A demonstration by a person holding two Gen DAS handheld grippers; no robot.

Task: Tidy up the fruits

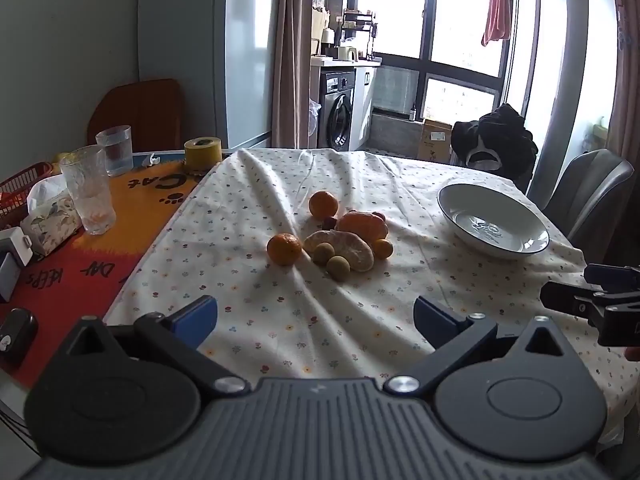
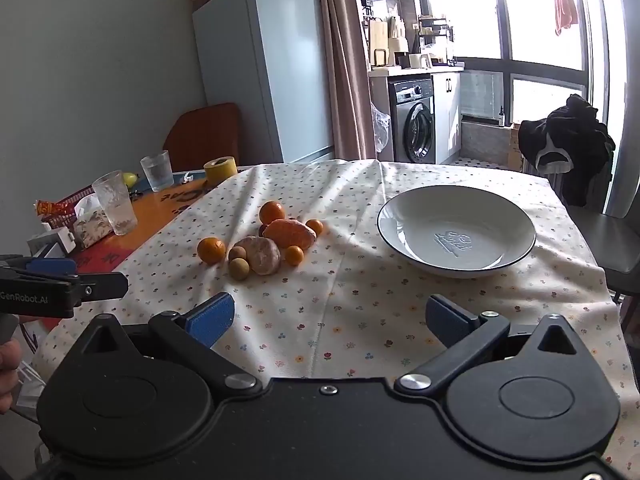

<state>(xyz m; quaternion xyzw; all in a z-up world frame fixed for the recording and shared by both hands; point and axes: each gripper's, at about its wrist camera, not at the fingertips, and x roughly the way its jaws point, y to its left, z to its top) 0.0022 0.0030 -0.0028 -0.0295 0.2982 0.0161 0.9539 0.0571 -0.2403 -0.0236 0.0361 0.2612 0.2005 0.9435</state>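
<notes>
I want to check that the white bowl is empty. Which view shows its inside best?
The right wrist view: the white dark-rimmed ceramic bowl sits near and open, showing only its printed bottom. The left wrist view shows the bowl farther off, more edge-on.

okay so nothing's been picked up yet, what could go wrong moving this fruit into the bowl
The fruit pile lies touching, so lifting one piece could send the small round ones rolling across the wrinkled tablecloth. The peeled orange looks soft; a hard squeeze may crush it. The bowl sits near the table edge and could be nudged.
</notes>
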